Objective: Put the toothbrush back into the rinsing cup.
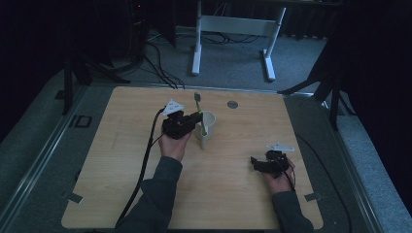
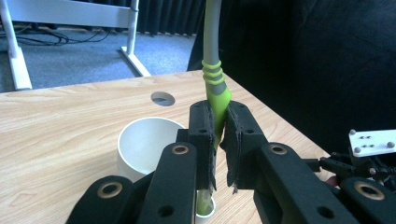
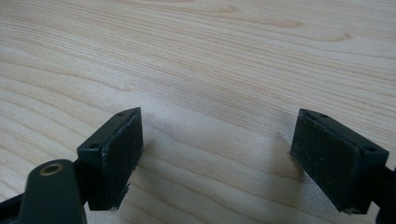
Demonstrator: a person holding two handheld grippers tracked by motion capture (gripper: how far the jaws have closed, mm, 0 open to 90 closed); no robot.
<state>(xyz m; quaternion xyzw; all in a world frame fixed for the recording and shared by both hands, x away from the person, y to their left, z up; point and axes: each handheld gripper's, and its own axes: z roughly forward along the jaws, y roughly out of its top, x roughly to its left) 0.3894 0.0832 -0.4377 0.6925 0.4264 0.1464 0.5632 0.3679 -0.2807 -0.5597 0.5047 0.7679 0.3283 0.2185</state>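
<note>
My left gripper (image 2: 218, 140) has its jaws pinched on the green grip of a toothbrush (image 2: 214, 70), whose grey shaft rises straight up beyond the pads while its lower end hangs down past them. Just below and beside it stands the white cup (image 2: 140, 144), open mouth up, near the middle of the worktop (image 1: 116, 160); in the high view the toothbrush (image 1: 198, 109) stands upright at the cup (image 1: 207, 128), its lower green end at the rim and apparently inside. I judge the step to be standing the toothbrush in the cup. To do it well I should keep the shaft near upright, lower it until it bears on the cup's floor or wall, and only then loosen, so it leans gently and does not tip the light cup. My right gripper (image 3: 217, 154) hangs over bare wood near the worktop's right side, jaws spread wide with nothing between them; it could steady the cup.
</note>
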